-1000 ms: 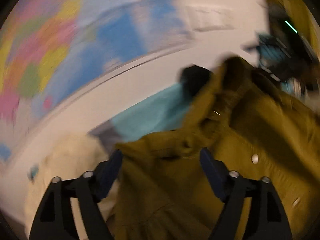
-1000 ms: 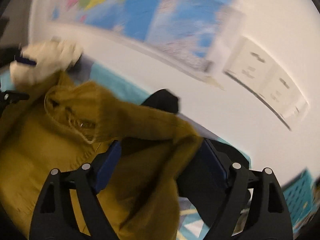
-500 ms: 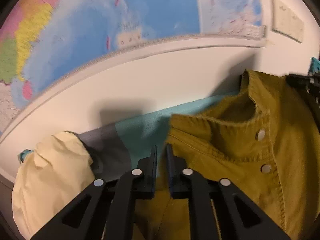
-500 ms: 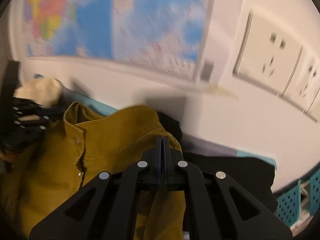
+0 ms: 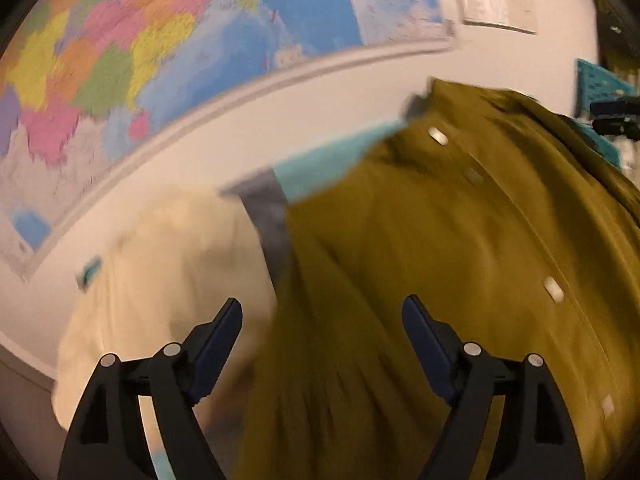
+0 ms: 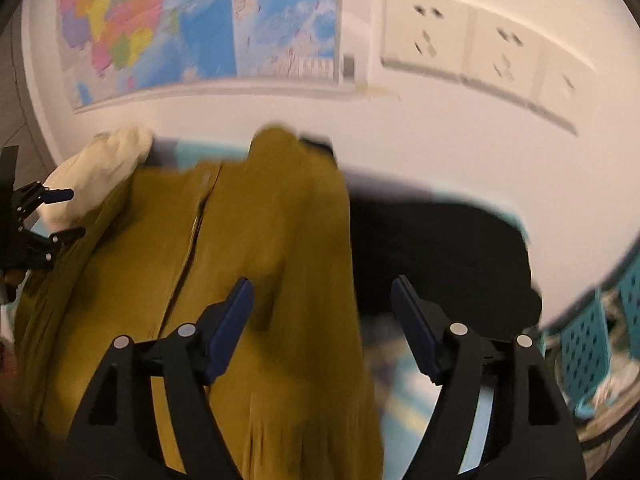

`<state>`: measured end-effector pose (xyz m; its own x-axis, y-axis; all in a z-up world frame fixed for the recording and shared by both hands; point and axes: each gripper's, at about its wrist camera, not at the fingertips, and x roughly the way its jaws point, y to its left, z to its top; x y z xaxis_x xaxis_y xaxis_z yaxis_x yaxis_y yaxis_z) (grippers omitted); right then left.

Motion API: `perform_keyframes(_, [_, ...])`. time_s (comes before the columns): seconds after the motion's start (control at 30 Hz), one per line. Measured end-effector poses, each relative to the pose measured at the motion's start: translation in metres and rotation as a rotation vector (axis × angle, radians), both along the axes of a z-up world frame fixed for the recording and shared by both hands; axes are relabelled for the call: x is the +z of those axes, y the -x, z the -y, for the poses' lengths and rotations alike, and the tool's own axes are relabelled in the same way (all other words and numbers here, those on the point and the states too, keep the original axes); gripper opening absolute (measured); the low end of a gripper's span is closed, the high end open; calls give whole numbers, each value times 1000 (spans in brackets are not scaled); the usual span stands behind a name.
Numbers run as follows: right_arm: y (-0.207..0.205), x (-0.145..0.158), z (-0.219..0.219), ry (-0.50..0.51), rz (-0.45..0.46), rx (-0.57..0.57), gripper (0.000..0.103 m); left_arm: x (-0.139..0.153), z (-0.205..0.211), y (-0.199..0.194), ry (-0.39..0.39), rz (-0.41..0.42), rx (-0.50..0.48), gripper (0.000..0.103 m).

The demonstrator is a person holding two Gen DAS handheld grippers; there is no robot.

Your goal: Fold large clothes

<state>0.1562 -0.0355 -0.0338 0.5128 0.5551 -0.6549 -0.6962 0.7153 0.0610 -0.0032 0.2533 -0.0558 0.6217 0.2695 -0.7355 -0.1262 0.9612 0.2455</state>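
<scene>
While both fingers just spread wide, mustard shirt (image 5: 460, 240) lies loose between them.

The big mustard-yellow corduroy shirt (image 5: 460, 240) with pale round snap buttons lies spread before me on the surface by the wall, its collar end up toward the wall and its body running down toward me. From my right-hand view the same shirt (image 6: 248, 248) shows its front placket as a long seam running top to bottom, with lengthwise folds in the cloth. Its left edge lies against a cream garment, its right edge over a black one.
</scene>
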Motion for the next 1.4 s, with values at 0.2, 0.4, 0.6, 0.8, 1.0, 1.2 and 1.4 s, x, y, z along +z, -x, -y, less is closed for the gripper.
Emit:
perform_keyframes(0.2, [77, -40, 51, 67, -65, 48, 73, -26, 41, 64, 108, -80, -78, 89])
perform_keyframes(0.4, [78, -70, 72, 27, -163, -15, 16, -51, 75, 79, 13, -160, -91, 57])
perform_keyframes(0.6, [54, -19, 124, -149, -81, -161, 6, 5, 31, 75, 62, -32, 7, 5])
perform_keyframes(0.8, [8, 4, 171, -264, -60, -330, 6, 69, -66, 92, -29, 148, 327, 5])
perform_keyframes(1.0, [-39, -73, 162, -169, -239, -433, 39, 12, -117, 83, -212, -35, 532, 39])
perform_keyframes(1.2, [-9, -77, 189, -220, -242, -412, 73, 32, -91, 113, -81, 117, 423, 64])
perform_keyframes(1.4, [60, -65, 170, -45, -143, -279, 77, 67, -38, 123, 14, 301, 162, 70])
